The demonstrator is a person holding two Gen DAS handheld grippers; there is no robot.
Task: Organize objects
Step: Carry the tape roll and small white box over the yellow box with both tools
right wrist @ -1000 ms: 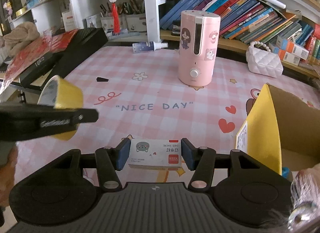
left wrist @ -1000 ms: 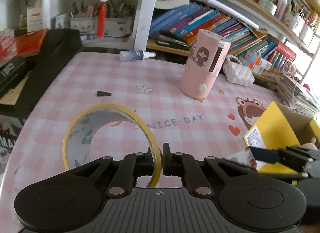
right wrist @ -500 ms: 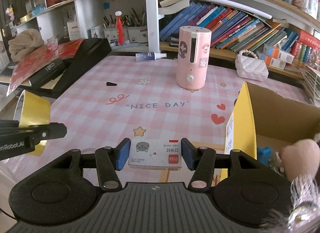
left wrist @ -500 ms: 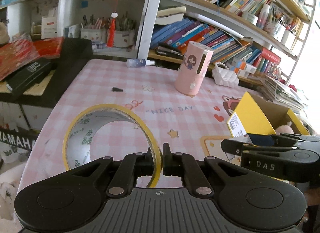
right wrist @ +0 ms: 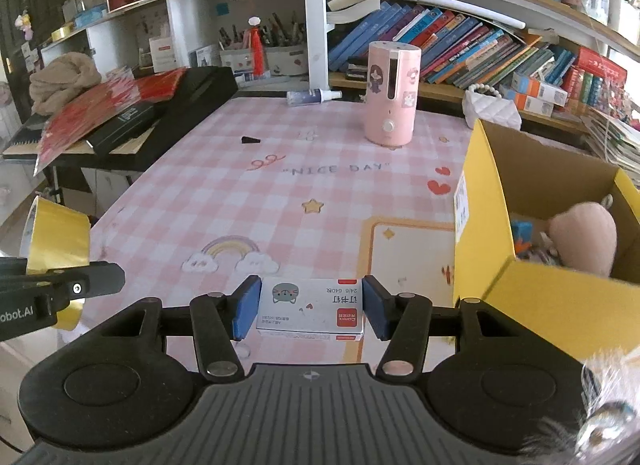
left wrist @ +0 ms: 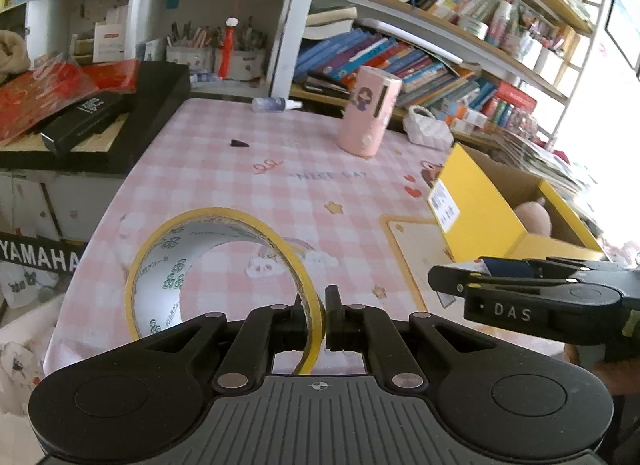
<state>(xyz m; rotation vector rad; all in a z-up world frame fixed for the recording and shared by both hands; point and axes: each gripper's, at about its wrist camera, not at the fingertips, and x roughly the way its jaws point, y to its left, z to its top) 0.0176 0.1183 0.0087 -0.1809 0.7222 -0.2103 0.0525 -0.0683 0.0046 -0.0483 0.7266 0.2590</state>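
My left gripper (left wrist: 316,307) is shut on the rim of a yellow tape roll (left wrist: 208,265), held upright above the near left of the pink checked table (left wrist: 280,181). The roll also shows in the right wrist view (right wrist: 56,237) at the far left. My right gripper (right wrist: 308,307) is shut on a small white staples box (right wrist: 310,309), held above the table's near edge. It shows in the left wrist view (left wrist: 520,293) at the right. An open yellow cardboard box (right wrist: 484,201) stands to the right, with a pink plush toy (right wrist: 582,239) inside.
A pink humidifier (right wrist: 392,95) stands at the back of the table, with a small spray bottle (right wrist: 312,97) lying behind it and a small black piece (right wrist: 250,140) to the left. A black keyboard with red papers (right wrist: 120,121) borders the left. Bookshelves (right wrist: 460,37) fill the back.
Both grippers have pulled back and risen from the table, each still holding its object. More of the table and the yellow box's inside now show.
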